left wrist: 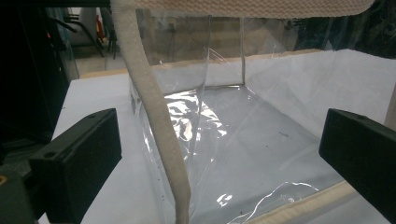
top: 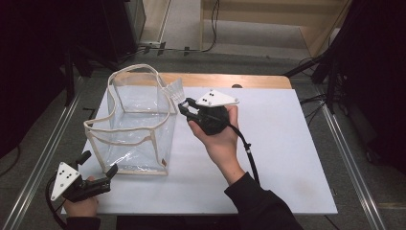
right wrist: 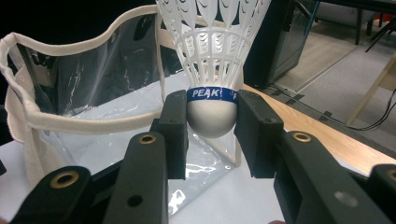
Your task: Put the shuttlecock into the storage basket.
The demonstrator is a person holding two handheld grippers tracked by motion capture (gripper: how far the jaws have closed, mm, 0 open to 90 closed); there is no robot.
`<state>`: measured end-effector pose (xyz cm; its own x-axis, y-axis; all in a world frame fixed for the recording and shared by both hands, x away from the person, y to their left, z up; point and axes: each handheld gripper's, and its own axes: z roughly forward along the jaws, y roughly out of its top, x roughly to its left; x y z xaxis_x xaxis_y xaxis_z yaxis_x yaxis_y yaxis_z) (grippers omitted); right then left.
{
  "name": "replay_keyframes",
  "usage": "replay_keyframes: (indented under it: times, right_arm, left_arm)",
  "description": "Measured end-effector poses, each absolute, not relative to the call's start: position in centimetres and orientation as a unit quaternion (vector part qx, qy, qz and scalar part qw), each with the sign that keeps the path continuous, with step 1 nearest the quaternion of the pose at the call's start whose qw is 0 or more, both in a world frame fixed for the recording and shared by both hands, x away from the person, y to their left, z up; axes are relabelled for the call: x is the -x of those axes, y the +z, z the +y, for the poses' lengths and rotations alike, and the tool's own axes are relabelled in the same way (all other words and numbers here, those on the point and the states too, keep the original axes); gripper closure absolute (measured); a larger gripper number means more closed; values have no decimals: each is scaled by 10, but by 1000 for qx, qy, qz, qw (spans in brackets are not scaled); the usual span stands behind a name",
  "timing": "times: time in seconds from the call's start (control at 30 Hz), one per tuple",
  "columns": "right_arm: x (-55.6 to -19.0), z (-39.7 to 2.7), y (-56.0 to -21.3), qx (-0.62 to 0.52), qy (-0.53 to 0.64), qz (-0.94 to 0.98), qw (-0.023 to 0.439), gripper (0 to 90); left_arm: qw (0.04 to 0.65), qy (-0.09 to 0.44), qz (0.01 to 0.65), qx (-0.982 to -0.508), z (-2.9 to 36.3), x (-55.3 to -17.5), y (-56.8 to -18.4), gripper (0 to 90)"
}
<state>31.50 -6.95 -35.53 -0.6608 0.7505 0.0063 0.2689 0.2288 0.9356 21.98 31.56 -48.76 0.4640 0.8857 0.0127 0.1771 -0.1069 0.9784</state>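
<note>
The right gripper (top: 184,106) is clamped on a white shuttlecock (right wrist: 212,70), its two black pads pressed against either side of the rounded cork head just under the blue "PEAK" band, feathers fanning away from the jaws. In the high view the shuttlecock (top: 173,89) hangs at the far right corner of a clear plastic tote bag (top: 136,127) with cream webbing trim, roughly at two o'clock from the bag's middle, just beside or touching the rim; I cannot tell which. The left gripper (top: 98,165) sits at the bag's near corner, around seven o'clock, with its jaws standing apart on either side of the near wall and the webbing strap (left wrist: 154,116), pressing on nothing. The main risk, as I judge it, is the hold itself: the cork is round and smooth, and the pads catch it only at its widest part, so a knock of the skirt against the trim could twist it out or let it slip. Let go while still over the rim, it would likely fall outside onto the white table board (top: 268,158). The bag is also soft and unheld, so a nudge from either gripper may fold its wall inward and narrow the opening.
</note>
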Motion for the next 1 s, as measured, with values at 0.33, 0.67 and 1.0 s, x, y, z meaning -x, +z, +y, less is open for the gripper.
replay_keyframes:
  times: [0.33,0.67,1.0]
  right_arm:
    - [-314,-61,-353,-333,526,749,226,629]
    - [-313,-53,-352,-325,529,751,223,629]
    - [-312,-46,-349,-318,533,752,220,629]
  left_arm:
    - [537,330,398,-667,316,-220,-488,0]
    - [537,330,398,-667,316,-220,-488,0]
    - [537,329,398,-667,316,-220,-488,0]
